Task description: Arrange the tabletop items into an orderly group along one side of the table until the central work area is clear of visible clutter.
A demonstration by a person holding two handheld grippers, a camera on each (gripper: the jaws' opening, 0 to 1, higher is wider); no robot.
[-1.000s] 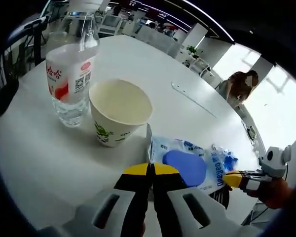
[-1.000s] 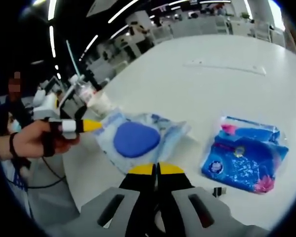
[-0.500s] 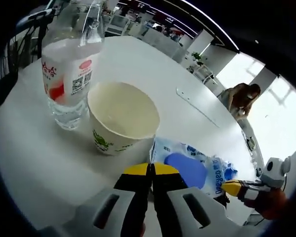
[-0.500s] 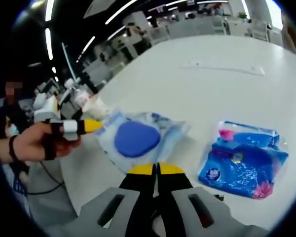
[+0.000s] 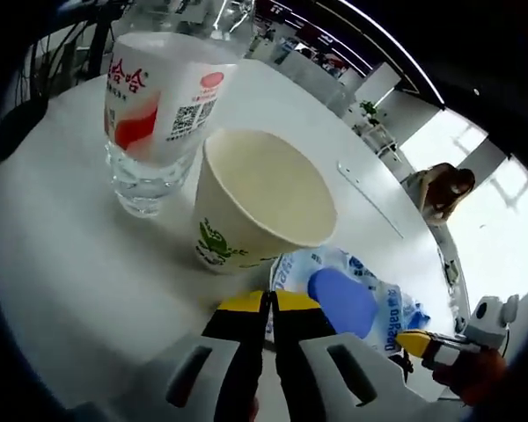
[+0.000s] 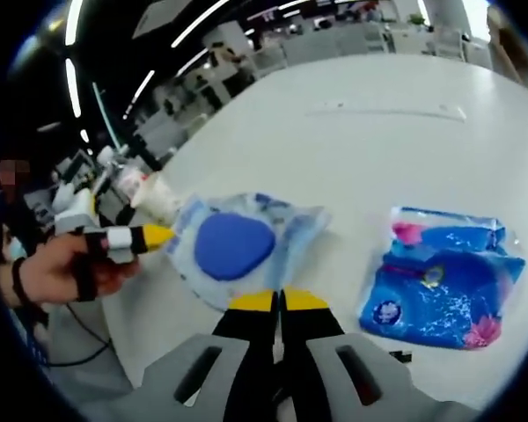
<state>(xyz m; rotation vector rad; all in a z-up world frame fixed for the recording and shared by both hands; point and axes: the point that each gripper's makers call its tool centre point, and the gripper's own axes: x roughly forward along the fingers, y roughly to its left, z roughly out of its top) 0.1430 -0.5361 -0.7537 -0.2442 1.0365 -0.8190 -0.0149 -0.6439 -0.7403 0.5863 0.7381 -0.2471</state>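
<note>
Left gripper view: the left gripper (image 5: 270,303) is clenched on the near edge of a wipes pack (image 5: 352,294), just beside a paper cup (image 5: 260,207) and water bottle (image 5: 163,114). Right gripper (image 6: 278,301) pinches the same pack (image 6: 238,246); a blue pouch (image 6: 440,286) lies right.
</note>
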